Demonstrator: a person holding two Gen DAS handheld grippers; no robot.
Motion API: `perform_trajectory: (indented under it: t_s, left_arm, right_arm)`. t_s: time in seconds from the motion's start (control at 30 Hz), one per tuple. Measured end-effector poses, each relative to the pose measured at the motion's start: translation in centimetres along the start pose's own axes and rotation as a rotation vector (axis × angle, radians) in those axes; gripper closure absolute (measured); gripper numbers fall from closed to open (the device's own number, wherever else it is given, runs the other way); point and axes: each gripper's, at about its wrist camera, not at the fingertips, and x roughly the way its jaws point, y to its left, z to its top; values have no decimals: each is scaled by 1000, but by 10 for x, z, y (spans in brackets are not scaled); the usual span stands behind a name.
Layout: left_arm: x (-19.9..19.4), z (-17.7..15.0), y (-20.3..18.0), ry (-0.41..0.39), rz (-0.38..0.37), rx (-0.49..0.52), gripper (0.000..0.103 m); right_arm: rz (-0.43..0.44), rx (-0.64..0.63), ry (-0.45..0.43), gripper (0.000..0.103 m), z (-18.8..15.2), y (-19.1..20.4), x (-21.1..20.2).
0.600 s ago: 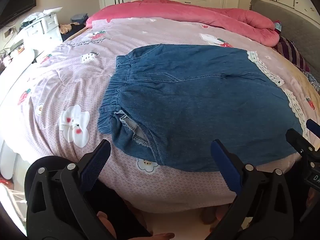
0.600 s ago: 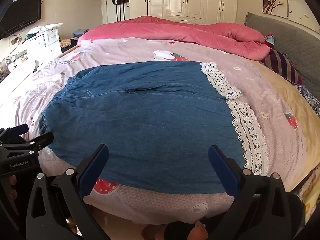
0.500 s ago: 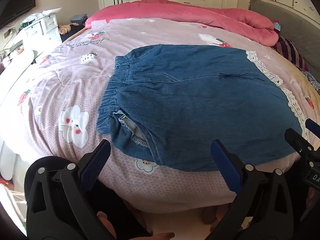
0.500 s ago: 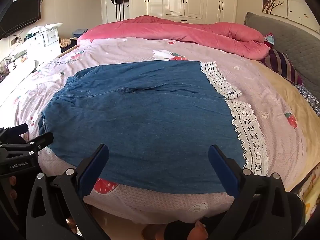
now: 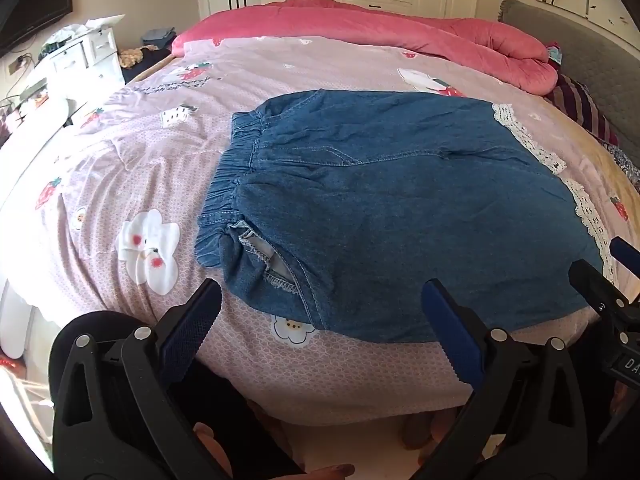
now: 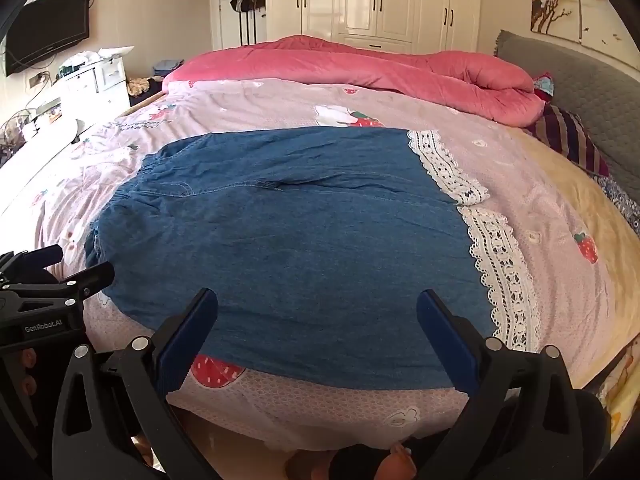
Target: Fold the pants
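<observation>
Blue denim pants (image 5: pixel 400 208) (image 6: pixel 288 240) lie flat across the bed, elastic waistband (image 5: pixel 224 184) at the left, white lace hems (image 6: pixel 500 264) at the right. My left gripper (image 5: pixel 320 316) hovers open above the near edge of the pants by the waistband corner, nothing between its blue pads. My right gripper (image 6: pixel 316 328) hangs open over the near edge of the legs, also holding nothing. Each gripper shows at the edge of the other's view.
The bed carries a pink patterned sheet (image 5: pixel 140 168) and a rolled pink duvet (image 6: pixel 360 64) at the far side. A grey headboard (image 6: pixel 592 92) and striped pillow (image 6: pixel 572 140) are at the right. White drawers (image 6: pixel 96 80) stand at the left, a wardrobe behind.
Both views have tilted up a little, so the pants sit slightly lower in the frames. The pants lie as before and both grippers stay open.
</observation>
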Motion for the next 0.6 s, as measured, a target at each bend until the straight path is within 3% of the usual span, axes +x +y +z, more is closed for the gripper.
perform_trajectory:
  t_s: [0.6]
  left_arm:
    - [-1,0,-1,-5,-4,-6,9]
  right_arm:
    - [13,8,-1,4,1,0,0]
